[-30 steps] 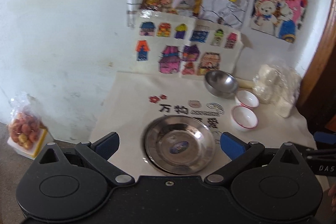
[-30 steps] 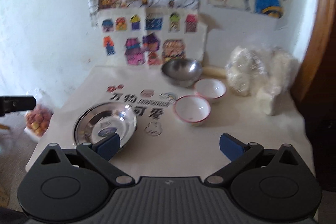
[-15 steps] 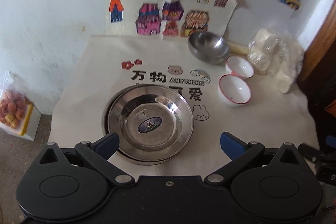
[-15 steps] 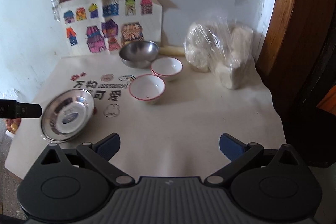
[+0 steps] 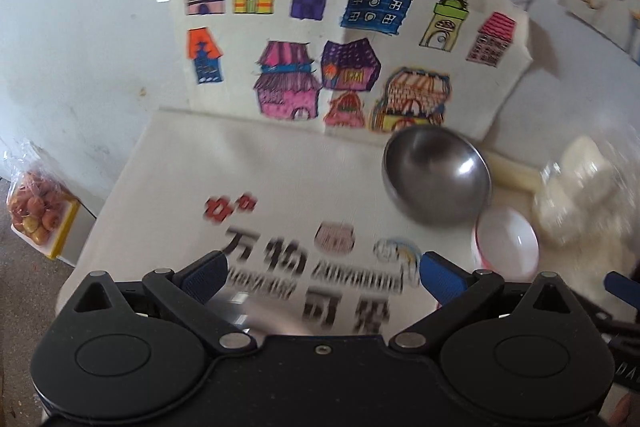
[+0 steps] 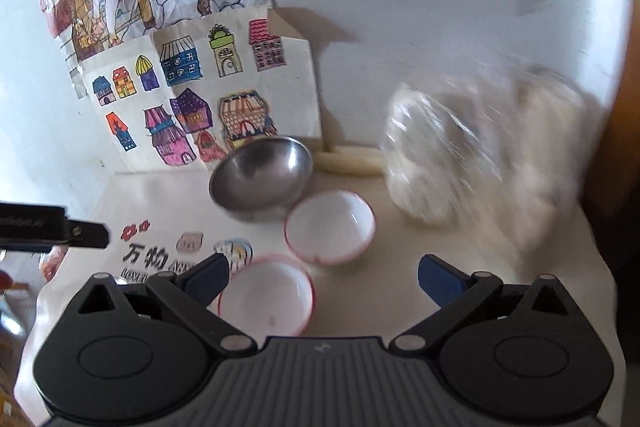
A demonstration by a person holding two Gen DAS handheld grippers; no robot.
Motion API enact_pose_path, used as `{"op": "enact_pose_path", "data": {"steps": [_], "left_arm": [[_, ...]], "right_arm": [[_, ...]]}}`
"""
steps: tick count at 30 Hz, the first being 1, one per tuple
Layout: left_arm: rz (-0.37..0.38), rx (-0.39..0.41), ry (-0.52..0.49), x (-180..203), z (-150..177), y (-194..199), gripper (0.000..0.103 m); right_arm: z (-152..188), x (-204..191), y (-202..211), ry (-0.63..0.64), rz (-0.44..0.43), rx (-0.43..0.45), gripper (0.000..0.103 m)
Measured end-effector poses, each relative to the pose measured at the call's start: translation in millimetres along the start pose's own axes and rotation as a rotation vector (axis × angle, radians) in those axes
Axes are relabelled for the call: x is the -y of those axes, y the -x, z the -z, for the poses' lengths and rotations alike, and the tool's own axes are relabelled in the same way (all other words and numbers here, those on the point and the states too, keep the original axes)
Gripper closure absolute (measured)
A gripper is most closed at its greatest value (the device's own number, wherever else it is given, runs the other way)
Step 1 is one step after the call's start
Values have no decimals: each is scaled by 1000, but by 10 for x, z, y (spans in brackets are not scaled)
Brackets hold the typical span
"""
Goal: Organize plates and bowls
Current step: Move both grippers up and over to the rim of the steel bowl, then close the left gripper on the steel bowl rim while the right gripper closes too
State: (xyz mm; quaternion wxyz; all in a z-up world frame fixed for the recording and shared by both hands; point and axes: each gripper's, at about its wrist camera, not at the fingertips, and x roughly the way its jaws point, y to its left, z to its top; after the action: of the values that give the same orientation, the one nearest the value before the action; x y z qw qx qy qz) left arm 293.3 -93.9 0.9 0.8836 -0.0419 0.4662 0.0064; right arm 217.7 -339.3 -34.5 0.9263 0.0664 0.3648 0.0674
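Note:
A steel bowl (image 5: 437,174) stands at the back of the cloth-covered table (image 5: 256,171); it also shows in the right wrist view (image 6: 262,179). Two white bowls with red rims stand in front of it, the far one (image 6: 330,227) and the near one (image 6: 266,297). Only the far one (image 5: 507,243) shows in the left wrist view. My left gripper (image 5: 318,275) is open and empty above the printed cloth; a blurred edge of the steel plate (image 5: 240,307) shows below it. My right gripper (image 6: 322,275) is open and empty just above the near white bowl.
A clear bag of white buns (image 6: 480,155) sits at the back right, with a pale roll (image 6: 352,163) against the wall. Drawings (image 6: 192,107) hang on the wall behind. A bag of fruit (image 5: 36,207) sits on the floor left of the table.
Both grippers have moved forward toward the back of the table. The steel plate has slid almost out of the left wrist view. The white bowls now lie close under the right gripper.

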Motion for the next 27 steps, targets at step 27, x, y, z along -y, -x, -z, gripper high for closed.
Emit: {"op": "enact_pose_path", "data": {"steps": [27], "left_arm": [[-18,-96,18,474,-681,-1202,2]], "right_arm": [[-535,-35,-1340,142,-100,-103,10]]}}
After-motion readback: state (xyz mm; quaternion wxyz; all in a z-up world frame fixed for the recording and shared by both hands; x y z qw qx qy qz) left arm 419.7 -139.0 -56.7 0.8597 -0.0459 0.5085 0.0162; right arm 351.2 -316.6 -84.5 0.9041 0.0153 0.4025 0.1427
